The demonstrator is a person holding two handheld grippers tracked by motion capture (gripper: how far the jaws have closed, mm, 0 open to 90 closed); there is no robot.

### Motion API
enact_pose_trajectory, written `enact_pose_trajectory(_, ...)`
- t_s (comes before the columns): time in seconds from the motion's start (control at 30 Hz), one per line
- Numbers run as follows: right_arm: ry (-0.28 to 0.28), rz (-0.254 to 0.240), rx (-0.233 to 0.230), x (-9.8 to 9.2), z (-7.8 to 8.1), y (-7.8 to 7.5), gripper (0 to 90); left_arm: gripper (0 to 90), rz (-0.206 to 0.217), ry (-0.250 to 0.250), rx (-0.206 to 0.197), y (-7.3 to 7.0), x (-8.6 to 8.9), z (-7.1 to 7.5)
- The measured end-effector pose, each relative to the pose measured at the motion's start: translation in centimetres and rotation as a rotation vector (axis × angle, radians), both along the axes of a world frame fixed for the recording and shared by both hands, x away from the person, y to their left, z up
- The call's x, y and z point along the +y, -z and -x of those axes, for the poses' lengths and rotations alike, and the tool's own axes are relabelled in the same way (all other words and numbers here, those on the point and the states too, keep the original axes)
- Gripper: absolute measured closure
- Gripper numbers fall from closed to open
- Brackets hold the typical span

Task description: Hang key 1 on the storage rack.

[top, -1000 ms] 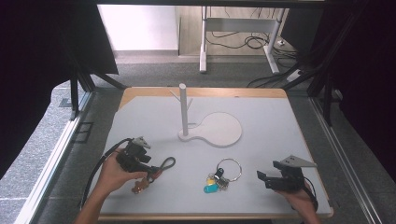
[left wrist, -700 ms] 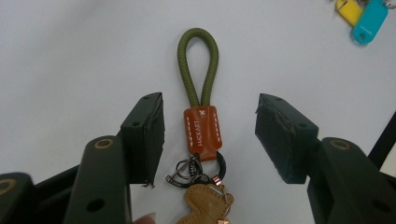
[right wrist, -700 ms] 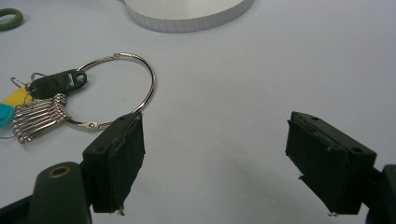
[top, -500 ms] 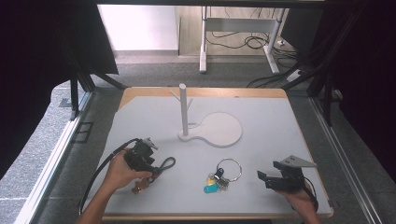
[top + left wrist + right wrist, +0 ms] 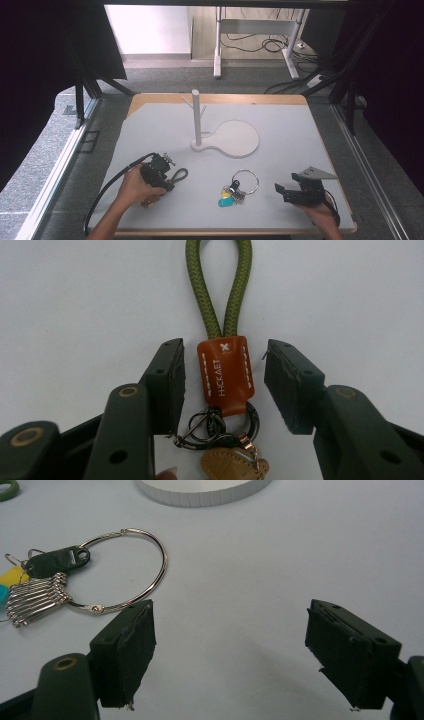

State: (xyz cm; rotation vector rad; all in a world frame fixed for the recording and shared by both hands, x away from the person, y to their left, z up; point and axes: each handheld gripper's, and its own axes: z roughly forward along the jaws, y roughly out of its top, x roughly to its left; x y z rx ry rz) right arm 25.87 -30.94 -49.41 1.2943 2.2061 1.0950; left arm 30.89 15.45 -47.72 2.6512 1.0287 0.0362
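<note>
Change, left gripper (image 5: 171, 175): lower and nearer the table than a second ago, jaws closing in over that second, now half-spread either side of the keychain's tab, a gap left on both sides.
Change, right gripper (image 5: 281, 190): same spot at the near right as a second ago, jaws spread wide, nothing between them.
Change, table things: key ring bunch, stand and keychain lying as they did a second ago.
Keychain place (image 5: 178, 175): near left part of the grey table top (image 5: 300, 130), flat on it, just ahead of the left hand (image 5: 135, 186); loop end pointing away from the gripper.
Keychain look: olive-green braided cord loop (image 5: 220, 290), both ends gathered into an orange-brown leather tab (image 5: 225, 372) with white stitching down both edges, a small white cross and stamped lettering.
Keychain hardware: dark metal rings and clip (image 5: 215, 427) hanging from the tab's lower end, a tan leather piece (image 5: 230, 462) with a copper-coloured fitting below them, nearest the camera.
Pads: left pad (image 5: 167, 382) close to the tab, right pad (image 5: 287, 385) a little farther off; no contact to be seen.
Key ring bunch (image 5: 240, 187): large silver ring (image 5: 130, 570) with a black tag, stacked silver keys and yellow and teal tags, lying between the two grippers, just left of the right gripper's left jaw.
Stand (image 5: 197, 120): white upright post with short pegs on a white rounded base (image 5: 235, 140), farther back near the table's middle, well apart from both grippers.
</note>
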Motion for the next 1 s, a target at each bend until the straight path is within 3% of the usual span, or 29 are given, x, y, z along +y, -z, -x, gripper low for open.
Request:
enact_pose_trajectory(0.37, 0.002, 0.005, 0.001, 0.0, 0.0, 0.0, 20.8, 57.6, -0.064, 0.024, 0.014, 0.2, -0.8, -0.1)
enact_pose_trajectory(0.7, -0.001, 0.015, 0.0, 0.1, 0.0, 0.0, 20.9, 63.7, -0.097, 0.026, 0.032, 0.3, -1.1, -0.5)
enact_pose_trajectory(0.83, -0.004, 0.027, 0.002, 0.2, -0.1, 0.1, 20.9, 65.8, -0.102, 0.026, 0.033, 0.3, -1.3, -0.5)
enact_pose_trajectory(1.0, 0.001, 0.032, 0.002, 0.3, 0.0, 0.3, 21.0, 66.8, -0.079, 0.024, 0.029, 0.3, -0.9, -0.5)
